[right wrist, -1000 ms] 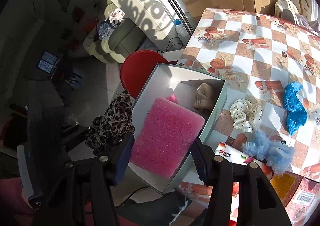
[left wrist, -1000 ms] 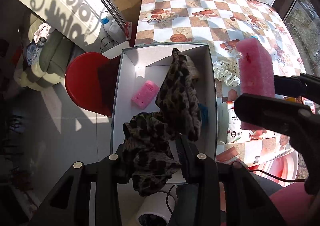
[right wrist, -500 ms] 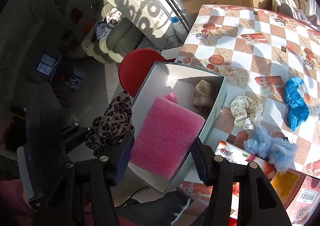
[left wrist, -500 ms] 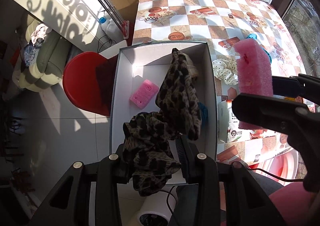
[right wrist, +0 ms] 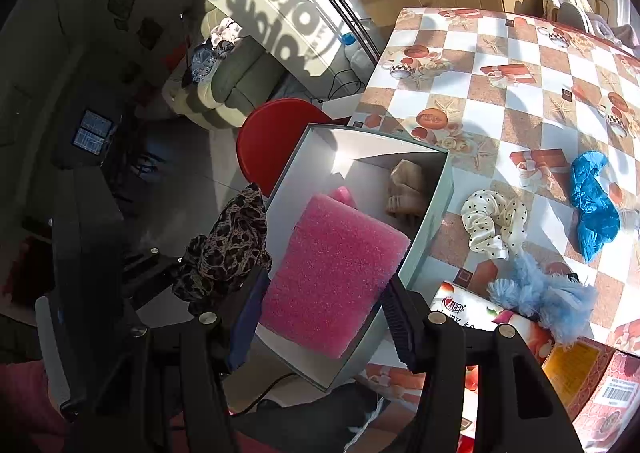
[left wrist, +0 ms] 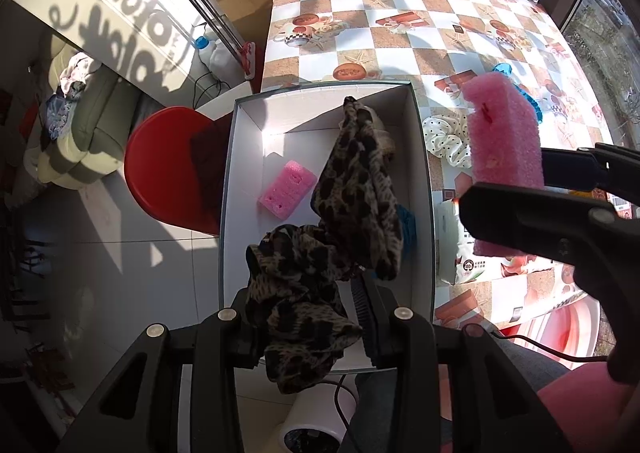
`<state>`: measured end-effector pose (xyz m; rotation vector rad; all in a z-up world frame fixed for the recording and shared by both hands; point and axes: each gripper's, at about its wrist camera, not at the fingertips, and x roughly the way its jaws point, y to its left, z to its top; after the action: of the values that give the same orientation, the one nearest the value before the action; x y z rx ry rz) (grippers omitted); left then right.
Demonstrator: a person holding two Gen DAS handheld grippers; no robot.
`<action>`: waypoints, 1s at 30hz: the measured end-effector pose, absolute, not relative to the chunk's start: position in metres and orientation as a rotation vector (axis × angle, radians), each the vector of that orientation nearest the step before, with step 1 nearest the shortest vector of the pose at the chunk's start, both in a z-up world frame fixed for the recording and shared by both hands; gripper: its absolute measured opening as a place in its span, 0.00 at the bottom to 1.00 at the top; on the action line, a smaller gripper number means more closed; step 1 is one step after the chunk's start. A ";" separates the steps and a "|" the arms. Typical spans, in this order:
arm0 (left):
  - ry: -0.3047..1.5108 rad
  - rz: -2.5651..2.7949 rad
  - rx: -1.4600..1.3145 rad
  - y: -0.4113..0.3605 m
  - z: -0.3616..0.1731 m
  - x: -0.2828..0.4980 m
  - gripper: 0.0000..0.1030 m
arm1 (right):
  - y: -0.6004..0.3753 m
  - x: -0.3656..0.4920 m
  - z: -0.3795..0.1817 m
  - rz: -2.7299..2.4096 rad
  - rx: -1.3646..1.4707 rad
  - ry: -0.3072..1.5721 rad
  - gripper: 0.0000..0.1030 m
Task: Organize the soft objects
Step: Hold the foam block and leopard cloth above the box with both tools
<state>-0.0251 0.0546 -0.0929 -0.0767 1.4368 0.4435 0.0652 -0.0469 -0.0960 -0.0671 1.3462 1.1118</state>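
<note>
My left gripper (left wrist: 308, 313) is shut on a leopard-print cloth (left wrist: 340, 213) that hangs above the white box (left wrist: 244, 157); the cloth also shows in the right wrist view (right wrist: 228, 253). My right gripper (right wrist: 324, 317) is shut on a large pink sponge (right wrist: 332, 273), held above the box (right wrist: 436, 213) near its right side; the sponge also shows in the left wrist view (left wrist: 504, 149). Inside the box lie a small pink sponge (left wrist: 286, 189), a beige cloth (right wrist: 404, 189) and something blue (left wrist: 406, 229) half hidden by the leopard cloth.
On the checkered table (right wrist: 520, 101) lie a white dotted scrunchie (right wrist: 492, 221), a blue cloth (right wrist: 592, 201), a fluffy light-blue item (right wrist: 540, 297) and a tissue pack (right wrist: 472, 317). A red stool (left wrist: 164, 169) stands left of the box. A sofa (left wrist: 80, 125) is further left.
Both grippers have drifted slightly and the views shifted a little. Both still hold their items above the box.
</note>
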 end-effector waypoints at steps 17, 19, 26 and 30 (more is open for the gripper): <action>1.438 0.441 -0.076 0.056 -0.094 -0.025 0.39 | -0.045 0.065 -0.098 1.110 -0.067 1.349 0.56; 1.437 0.442 -0.077 0.056 -0.095 -0.026 0.39 | -0.044 0.065 -0.098 1.110 -0.069 1.349 0.56; 1.438 0.441 -0.076 0.057 -0.095 -0.026 0.39 | -0.043 0.066 -0.098 1.109 -0.069 1.350 0.56; 1.437 0.441 -0.077 0.058 -0.095 -0.026 0.39 | -0.042 0.065 -0.098 1.110 -0.070 1.349 0.56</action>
<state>-0.0255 0.0580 -0.0952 -0.0769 1.4373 0.4414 0.0654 -0.0425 -0.0983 -0.0704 1.3487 1.1099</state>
